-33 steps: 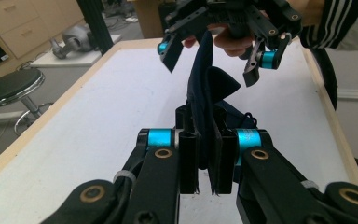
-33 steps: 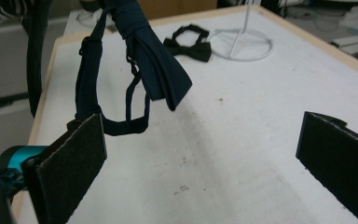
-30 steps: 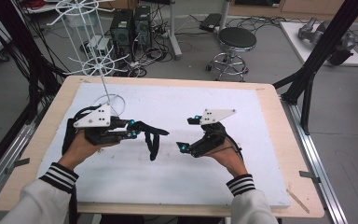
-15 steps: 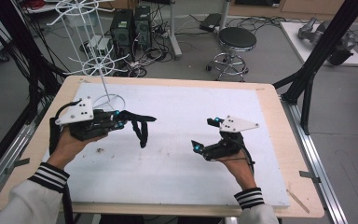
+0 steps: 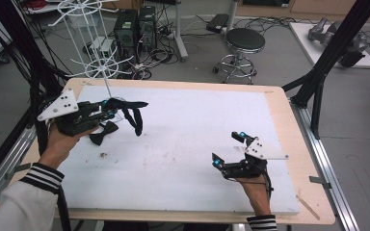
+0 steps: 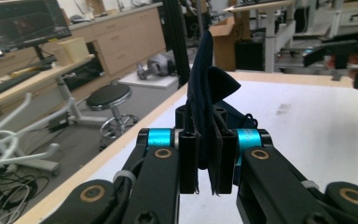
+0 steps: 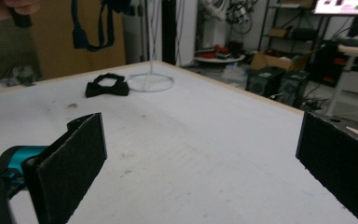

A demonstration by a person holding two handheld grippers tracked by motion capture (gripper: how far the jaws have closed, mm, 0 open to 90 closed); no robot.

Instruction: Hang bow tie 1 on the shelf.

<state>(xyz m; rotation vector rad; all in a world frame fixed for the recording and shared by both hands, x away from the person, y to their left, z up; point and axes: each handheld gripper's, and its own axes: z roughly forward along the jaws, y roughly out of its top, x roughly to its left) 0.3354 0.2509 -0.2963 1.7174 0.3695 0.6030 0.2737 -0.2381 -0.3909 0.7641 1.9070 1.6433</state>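
Your left gripper is up at the far left of the table, jaws clamped tight on a dark blue strap that hangs off the tips, clear of the white mat. In the left gripper view the strap is pinched between the two pads, its loose end sticking up past them. Just under that hand, a black bow tie lies flat on the mat, near the round base of the white wire rack; the right gripper view has the bow tie right beside that ring. Your right gripper sits low at the near right, well apart from the strap, jaws spread wide with nothing between the pads.
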